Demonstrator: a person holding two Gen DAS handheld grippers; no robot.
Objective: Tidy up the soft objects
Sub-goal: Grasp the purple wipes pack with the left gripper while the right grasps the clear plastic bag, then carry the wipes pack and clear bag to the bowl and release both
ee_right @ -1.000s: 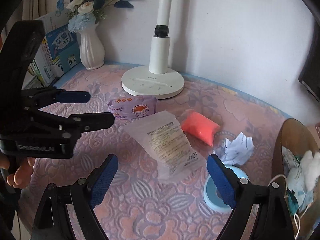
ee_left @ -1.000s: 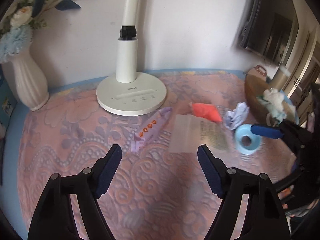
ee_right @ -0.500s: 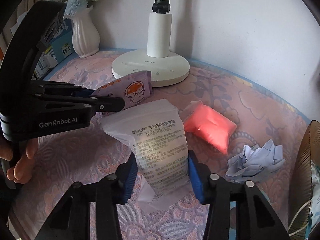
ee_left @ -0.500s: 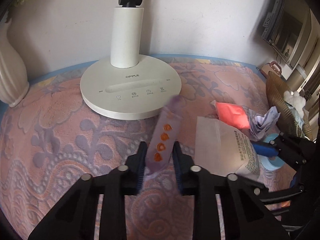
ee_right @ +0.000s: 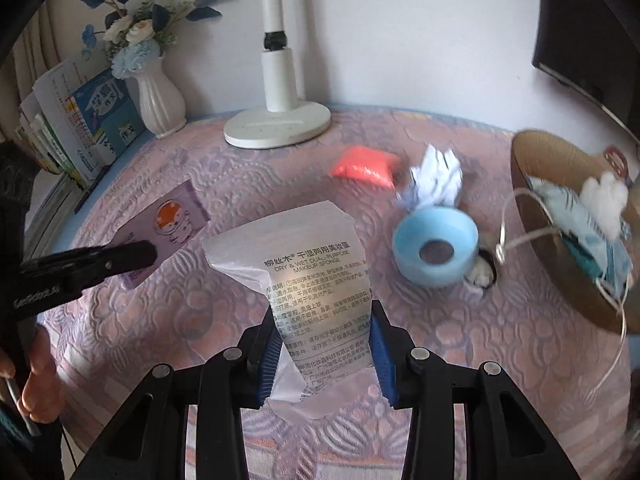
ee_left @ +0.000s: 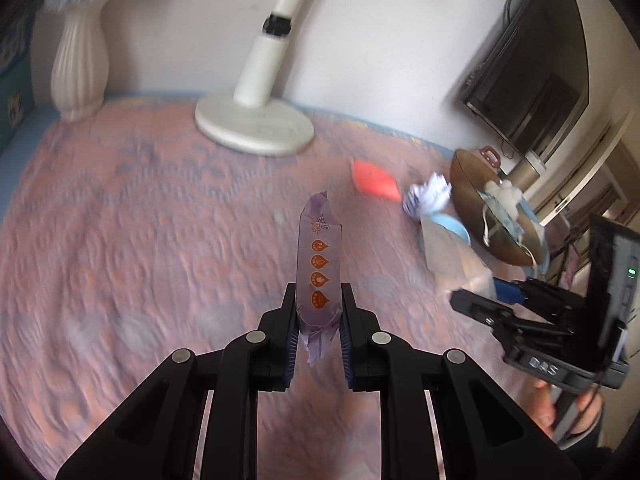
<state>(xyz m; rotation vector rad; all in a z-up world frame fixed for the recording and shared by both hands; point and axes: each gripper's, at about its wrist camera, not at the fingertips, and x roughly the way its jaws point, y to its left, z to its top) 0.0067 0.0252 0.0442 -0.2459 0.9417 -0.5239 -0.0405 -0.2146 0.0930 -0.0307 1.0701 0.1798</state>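
Note:
My left gripper [ee_left: 318,332] is shut on a purple wipes packet [ee_left: 318,264] and holds it above the pink tablecloth; the packet also shows in the right wrist view [ee_right: 168,224]. My right gripper [ee_right: 324,348] is shut on a clear makeup sponge bag [ee_right: 308,280], lifted off the cloth; the bag shows blurred in the left wrist view [ee_left: 452,252]. An orange pouch [ee_right: 364,168], a crumpled white paper [ee_right: 436,180] and a blue tape roll [ee_right: 436,246] lie on the cloth. A brown basket [ee_right: 560,272] at the right holds a face mask and cotton.
A white desk lamp base [ee_right: 278,124] stands at the back. A white vase with flowers [ee_right: 158,100] and books [ee_right: 76,120] stand at the back left. A dark screen [ee_left: 532,84] hangs on the wall at the right.
Both grippers shut on their packets and lifted them off the cloth. Both have pulled back from the lamp, and the right one has swung toward the basket side.

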